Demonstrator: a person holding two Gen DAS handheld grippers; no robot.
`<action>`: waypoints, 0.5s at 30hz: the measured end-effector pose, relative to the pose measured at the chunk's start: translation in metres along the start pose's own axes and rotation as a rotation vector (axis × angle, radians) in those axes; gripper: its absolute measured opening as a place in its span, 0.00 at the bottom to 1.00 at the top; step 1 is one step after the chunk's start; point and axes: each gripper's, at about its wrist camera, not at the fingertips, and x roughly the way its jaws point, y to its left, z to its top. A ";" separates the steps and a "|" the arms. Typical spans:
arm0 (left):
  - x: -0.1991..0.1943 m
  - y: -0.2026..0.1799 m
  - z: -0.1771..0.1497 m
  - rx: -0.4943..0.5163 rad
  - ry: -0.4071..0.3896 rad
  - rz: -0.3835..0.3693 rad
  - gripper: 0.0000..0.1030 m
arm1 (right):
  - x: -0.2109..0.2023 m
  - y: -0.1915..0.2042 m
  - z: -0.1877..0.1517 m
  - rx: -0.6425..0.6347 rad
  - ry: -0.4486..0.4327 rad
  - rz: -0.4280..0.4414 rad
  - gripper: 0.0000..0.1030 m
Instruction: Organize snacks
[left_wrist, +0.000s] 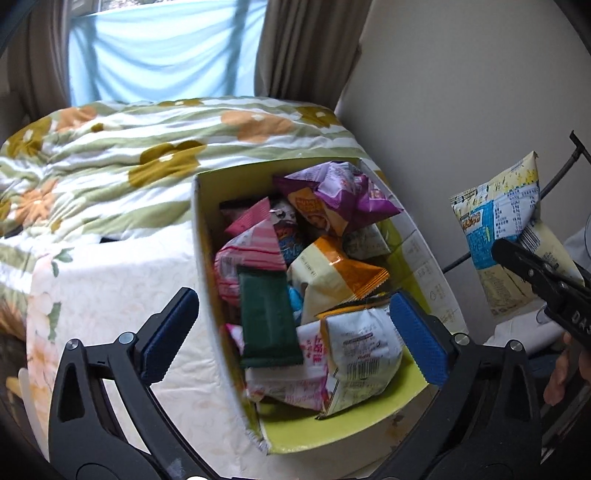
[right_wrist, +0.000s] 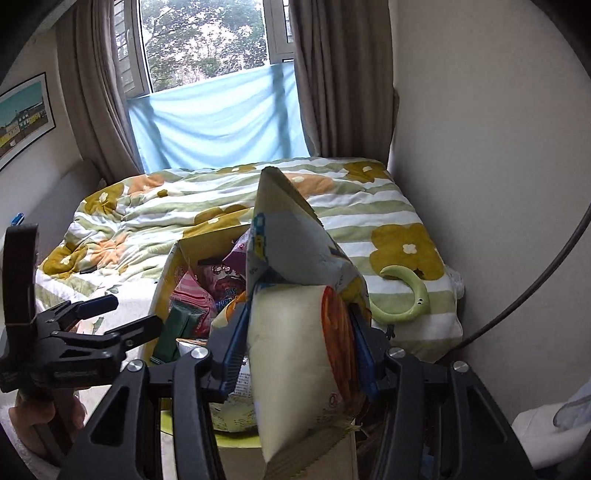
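Observation:
A cardboard box (left_wrist: 417, 254) with a green lining stands on the bed, holding several snack packets: a purple one (left_wrist: 343, 192), a pink one (left_wrist: 251, 254), a dark green one (left_wrist: 267, 317) and pale ones. My left gripper (left_wrist: 293, 336) hangs open over the box's near end, one blue pad outside its left wall and nothing between the pads. It also shows in the right wrist view, left gripper (right_wrist: 122, 314). My right gripper (right_wrist: 299, 347) is shut on a cream and blue snack bag (right_wrist: 288, 258), held upright to the right of the box (right_wrist: 173, 266). The left wrist view shows that bag (left_wrist: 495, 221) and the right gripper (left_wrist: 517, 254).
A floral green-striped quilt (left_wrist: 110, 147) covers the bed, with a pale cloth (left_wrist: 110, 295) beside the box. A green curved object (right_wrist: 406, 299) lies on the quilt at right. A wall (left_wrist: 461, 92) and a black cable (right_wrist: 535, 288) are close on the right. Hands (left_wrist: 561, 376) grip the handles.

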 end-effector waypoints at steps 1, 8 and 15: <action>-0.004 0.003 -0.003 -0.008 -0.003 0.009 0.99 | 0.001 -0.002 0.001 -0.003 0.001 0.009 0.46; -0.023 0.020 -0.013 -0.065 -0.001 0.077 0.99 | 0.023 -0.005 0.010 -0.048 0.026 0.087 0.47; -0.028 0.033 -0.023 -0.087 0.032 0.134 0.99 | 0.060 -0.003 0.013 -0.076 0.046 0.062 0.92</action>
